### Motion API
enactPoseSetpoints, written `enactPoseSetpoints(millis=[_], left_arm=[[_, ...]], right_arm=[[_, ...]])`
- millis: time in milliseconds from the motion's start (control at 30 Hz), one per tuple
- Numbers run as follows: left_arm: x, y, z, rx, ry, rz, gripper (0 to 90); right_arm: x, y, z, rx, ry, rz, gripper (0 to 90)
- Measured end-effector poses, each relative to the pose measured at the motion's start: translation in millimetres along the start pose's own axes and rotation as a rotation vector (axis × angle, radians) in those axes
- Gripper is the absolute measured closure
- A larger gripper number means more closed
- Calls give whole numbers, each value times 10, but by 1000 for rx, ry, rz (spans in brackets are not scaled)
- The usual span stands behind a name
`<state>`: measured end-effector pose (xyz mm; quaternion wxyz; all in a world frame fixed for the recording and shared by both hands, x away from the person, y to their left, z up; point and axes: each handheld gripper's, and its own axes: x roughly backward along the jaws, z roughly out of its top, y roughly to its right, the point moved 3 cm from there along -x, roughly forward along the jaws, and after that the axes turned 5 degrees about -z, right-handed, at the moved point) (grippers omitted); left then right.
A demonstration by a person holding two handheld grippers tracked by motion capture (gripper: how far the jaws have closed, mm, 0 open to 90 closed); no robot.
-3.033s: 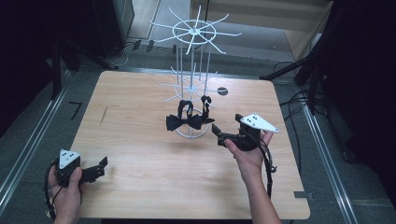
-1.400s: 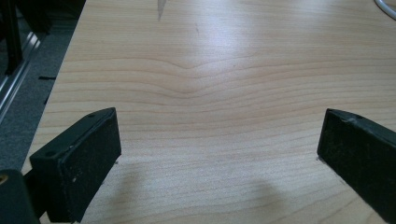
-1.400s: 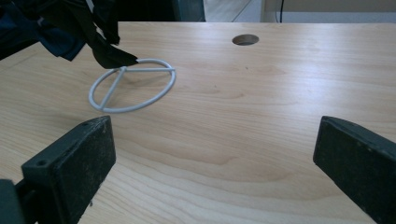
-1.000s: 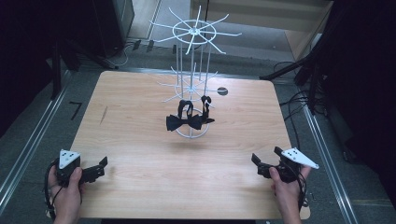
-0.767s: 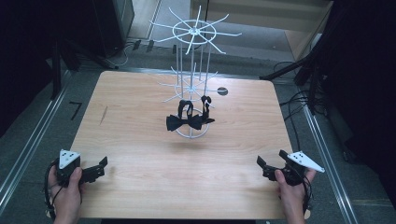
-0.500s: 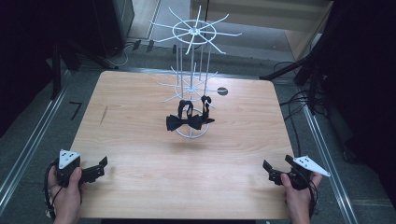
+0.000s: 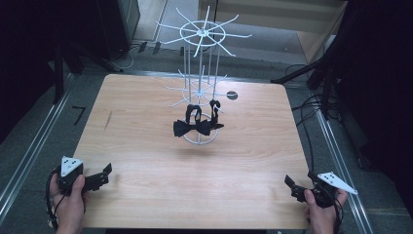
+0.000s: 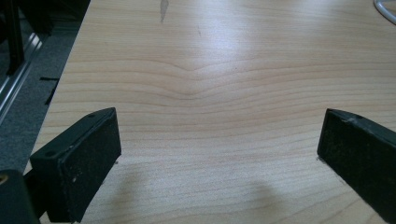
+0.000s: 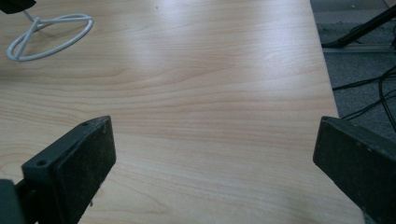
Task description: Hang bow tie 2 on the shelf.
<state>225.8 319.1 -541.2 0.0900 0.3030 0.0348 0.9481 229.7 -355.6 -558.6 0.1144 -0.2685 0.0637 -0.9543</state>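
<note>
- With both claws parked at the near corners of the surface [image 7: 146, 195], nothing is being handled; my judgement is that the work is at rest, either finished or between steps.
- Left claw [image 7: 100, 176]: jaws spread wide, nothing between them, bare wood ahead of it in the left gripper view.
- Right claw [image 7: 292, 186]: jaws likewise wide apart and empty.
- A black bow tie [image 7: 197, 127] hangs on a low arm of the white wire rack [image 7: 202, 34], well ahead of both claws, inward of each, roughly midway between them.
- Its long axis runs roughly level, wings pointing towards either side of the surface.
- Any next move would call for a long forward reach to the rack, whose ring base [image 9: 51, 35] lies ahead-left of the right claw.
</note>
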Motion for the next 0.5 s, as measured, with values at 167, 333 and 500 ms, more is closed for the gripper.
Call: enactPoseSetpoints(millis=[167, 333, 500], left_arm=[[0, 1, 0, -2, -2, 0, 0], [-1, 0, 0, 3, 0, -1, 0], [-5, -4, 0, 7, -4, -3, 0]], right_arm=[[37, 64, -57, -5, -9, -10, 0], [59, 102, -98, -20, -8, -3, 0], [56, 97, -113, -7, -18, -13, 1]])
